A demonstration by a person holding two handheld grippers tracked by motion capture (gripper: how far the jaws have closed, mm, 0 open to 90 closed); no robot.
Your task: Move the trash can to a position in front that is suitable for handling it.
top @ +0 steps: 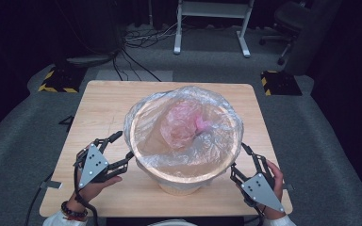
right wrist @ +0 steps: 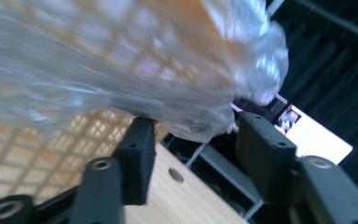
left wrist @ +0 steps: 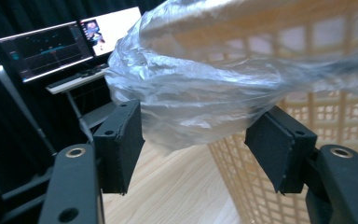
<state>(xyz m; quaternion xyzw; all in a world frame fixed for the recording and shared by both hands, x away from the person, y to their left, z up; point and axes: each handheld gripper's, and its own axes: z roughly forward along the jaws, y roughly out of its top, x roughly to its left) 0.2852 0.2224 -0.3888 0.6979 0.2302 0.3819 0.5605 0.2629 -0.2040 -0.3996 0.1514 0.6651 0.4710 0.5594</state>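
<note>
a round pale latticed plastic basket (top: 179,181) stands in the middle of a light wooden table (top: 103,101), lined with a clear crinkled plastic bag (top: 139,113) whose edge is folded down over the rim; a crumpled pink plastic bag (top: 184,123) lies inside. the left gripper (top: 119,149) sits at the basket's left side, jaws partly open, with the folded-over liner hanging between its pads (left wrist: 121,144); whether the pads press the film i cannot tell. the right gripper (top: 240,157) is at the basket's right side, jaws about half open around a bunch of the liner's edge, contact unclear in the blurred right gripper view.
</note>
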